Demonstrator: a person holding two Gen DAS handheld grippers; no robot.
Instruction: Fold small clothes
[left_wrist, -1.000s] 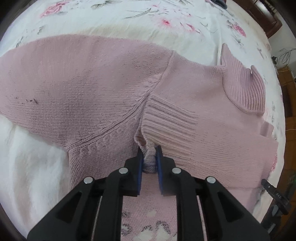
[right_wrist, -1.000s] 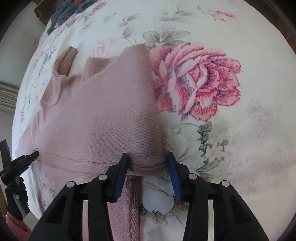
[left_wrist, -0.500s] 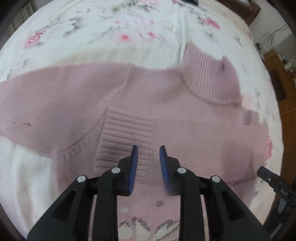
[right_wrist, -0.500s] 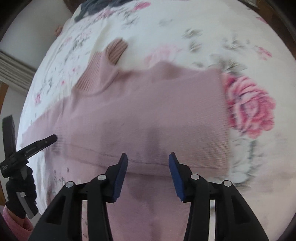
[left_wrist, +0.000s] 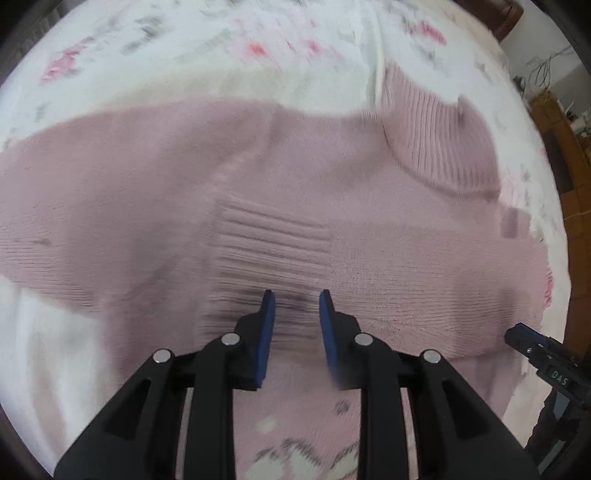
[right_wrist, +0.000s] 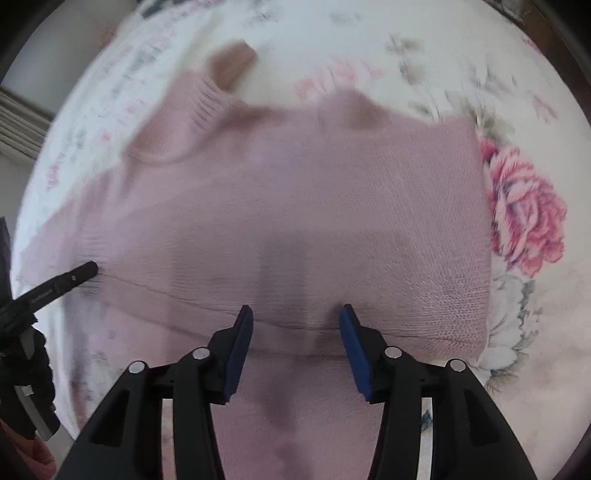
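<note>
Left wrist view: your left gripper (left_wrist: 294, 300) hovers with its blue pads spread apart, pinching nothing, just over the ribbed cuff (left_wrist: 273, 243) of a sleeve folded across the pink sweater (left_wrist: 147, 206). The sweater lies flat on a flowered bedsheet (left_wrist: 184, 55), its other sleeve reaching toward the left edge and its ribbed collar (left_wrist: 439, 144) standing at upper right. At the far right edge, the tip of your right gripper (left_wrist: 532, 341) shows beside the sweater's folded edge. The frame is blurred.

Right wrist view: your left gripper (right_wrist: 74, 277) enters from the left, its tip over the knit. At center, your right gripper (right_wrist: 296, 315) hangs with its jaws wide apart and empty above the sweater (right_wrist: 332, 206), over a fold line. A large pink rose (right_wrist: 524, 218) printed on the bedsheet (right_wrist: 480, 55) sits just beside the sweater's right edge.
</note>
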